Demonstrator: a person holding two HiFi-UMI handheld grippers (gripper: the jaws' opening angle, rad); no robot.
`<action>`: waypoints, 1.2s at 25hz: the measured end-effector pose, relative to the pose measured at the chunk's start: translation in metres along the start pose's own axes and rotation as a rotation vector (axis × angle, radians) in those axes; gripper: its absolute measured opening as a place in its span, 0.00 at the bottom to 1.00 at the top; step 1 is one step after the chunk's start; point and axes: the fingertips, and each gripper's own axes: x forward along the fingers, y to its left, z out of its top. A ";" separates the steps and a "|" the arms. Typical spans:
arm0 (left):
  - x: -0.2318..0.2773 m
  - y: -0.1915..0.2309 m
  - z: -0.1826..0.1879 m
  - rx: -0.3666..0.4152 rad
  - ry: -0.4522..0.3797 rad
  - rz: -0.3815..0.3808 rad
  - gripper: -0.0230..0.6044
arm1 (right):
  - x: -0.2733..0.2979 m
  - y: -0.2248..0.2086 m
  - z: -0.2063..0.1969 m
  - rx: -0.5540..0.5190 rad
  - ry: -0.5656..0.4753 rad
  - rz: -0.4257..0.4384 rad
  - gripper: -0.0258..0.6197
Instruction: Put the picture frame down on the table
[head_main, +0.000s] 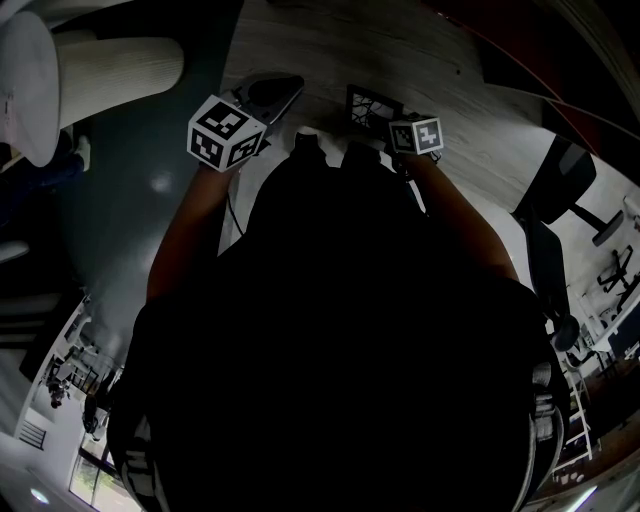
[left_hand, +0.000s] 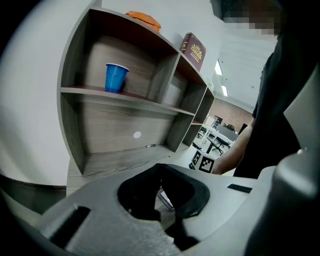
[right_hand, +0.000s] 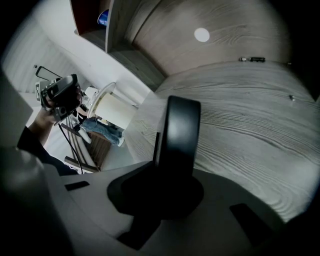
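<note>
Picture frame, dark with pale crackle pattern (head_main: 372, 106), upper centre, seems pinched by right gripper (right_hand: 172, 135) over grey wooden table (head_main: 330, 40); lowering and release look outstanding. Left gripper (left_hand: 161, 186) closed, empty.

I see a blue cup (left_hand: 116, 77) & an orange thing (left_hand: 144, 20). The shelf (left_hand: 115, 122) is grey-brown w/ wood lines, and it has a white dot (left_hand: 137, 134) on its back wall. Book (left_hand: 193, 51) is dark red w/ gold print. Marker cubes (head_main: 226, 132) are white w/ black squares. Table (right_hand: 250, 115) is pale grey w/ wavy wood lines. Picture frame (head_main: 372, 106) looks black w/ thin pale lines.
</note>
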 end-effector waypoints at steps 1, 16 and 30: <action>0.000 0.001 -0.001 -0.004 0.001 0.000 0.06 | 0.000 -0.001 0.001 -0.001 -0.001 -0.002 0.09; 0.010 0.005 -0.005 -0.013 0.023 -0.023 0.06 | -0.010 -0.026 0.002 0.022 -0.013 -0.091 0.17; 0.002 0.007 -0.008 -0.017 0.032 -0.048 0.06 | -0.026 -0.045 -0.003 0.050 -0.033 -0.218 0.32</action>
